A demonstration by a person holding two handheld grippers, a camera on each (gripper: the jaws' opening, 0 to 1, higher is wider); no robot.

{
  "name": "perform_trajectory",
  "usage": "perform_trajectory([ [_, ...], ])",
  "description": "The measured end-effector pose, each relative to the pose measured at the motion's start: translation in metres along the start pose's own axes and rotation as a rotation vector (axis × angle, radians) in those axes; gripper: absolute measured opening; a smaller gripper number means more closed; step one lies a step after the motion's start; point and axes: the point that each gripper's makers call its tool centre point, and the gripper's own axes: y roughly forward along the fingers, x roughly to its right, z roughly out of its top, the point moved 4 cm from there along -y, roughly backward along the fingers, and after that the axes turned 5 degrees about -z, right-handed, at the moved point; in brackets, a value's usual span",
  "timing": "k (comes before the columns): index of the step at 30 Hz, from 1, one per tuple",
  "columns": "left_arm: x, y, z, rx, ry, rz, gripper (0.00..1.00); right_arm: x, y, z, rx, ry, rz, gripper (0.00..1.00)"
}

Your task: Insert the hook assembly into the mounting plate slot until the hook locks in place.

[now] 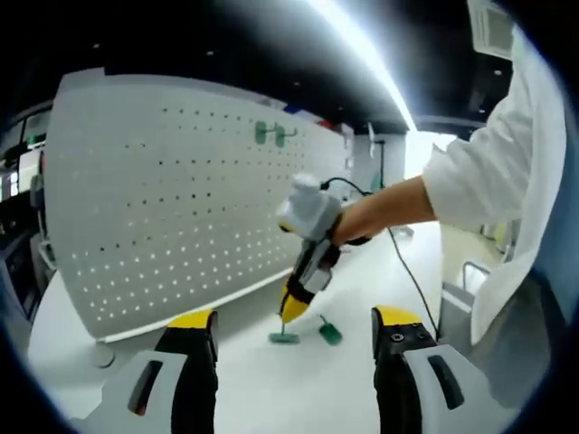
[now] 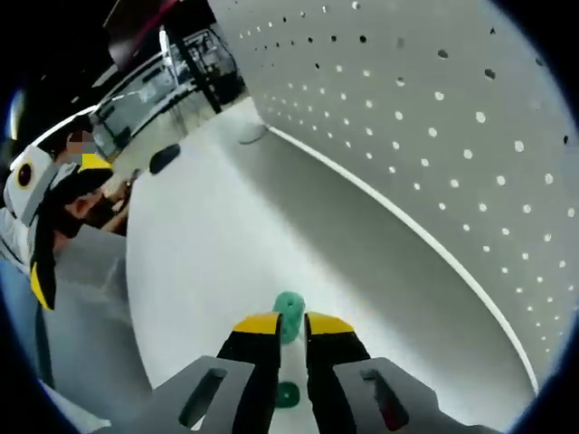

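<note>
In the left gripper view, the left claw [image 1: 294, 327] stood apart over the white worktop [image 1: 244, 380]. Beyond it the right claw [image 1: 292, 310] pressed down on a green hook [image 1: 284, 337]; another hook [image 1: 330, 332] lay just beside. Two more hung on the pegboard [image 1: 172, 208].

In the right gripper view, the right claw [image 2: 292, 327] was clamped on the hook [image 2: 289, 312] beside the pegboard [image 2: 434, 136]. No writing could be read.

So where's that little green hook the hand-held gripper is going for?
In the left gripper view, one green hook lies on the white table under the right hand-held gripper, with a second green piece beside it, before the pegboard.
</note>
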Motion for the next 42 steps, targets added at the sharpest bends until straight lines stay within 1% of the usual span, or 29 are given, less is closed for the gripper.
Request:
perform_trajectory([
  [2,0.000,0.000,0.000,-0.001,0.000,0.002,0.70,0.000,0.003,-0.002,-0.017,0.003,0.005,0.07],
  [7,-0.001,-0.001,0.000,-0.002,-0.001,0.008,0.70,-0.003,0.007,0.000,-0.028,0.005,0.014,0.06],
  [15,-0.003,-0.003,0.001,0.008,-0.008,0.018,0.70,-0.004,0.015,-0.005,-0.088,0.001,0.012,0.05],
  [18,-0.004,-0.003,0.003,0.013,-0.009,0.021,0.70,-0.003,0.015,-0.004,-0.083,0.005,0.009,0.05],
  [29,-0.005,-0.003,0.003,0.015,-0.018,0.019,0.70,-0.003,0.021,-0.007,-0.105,0.017,0.014,0.03],
  [32,-0.005,-0.003,0.003,0.019,-0.020,0.022,0.69,-0.003,0.022,-0.006,-0.096,0.019,0.017,0.01],
  [37,-0.006,-0.004,0.003,0.021,-0.021,0.027,0.69,-0.005,0.022,-0.006,-0.099,0.025,0.014,0.01],
  [40,-0.006,-0.004,0.003,0.020,-0.020,0.025,0.69,-0.006,0.020,-0.006,-0.076,0.022,0.008,0.01],
  [42,-0.005,-0.004,0.003,0.020,-0.020,0.022,0.69,-0.007,0.016,-0.004,-0.044,0.029,-0.001,0.01],
])
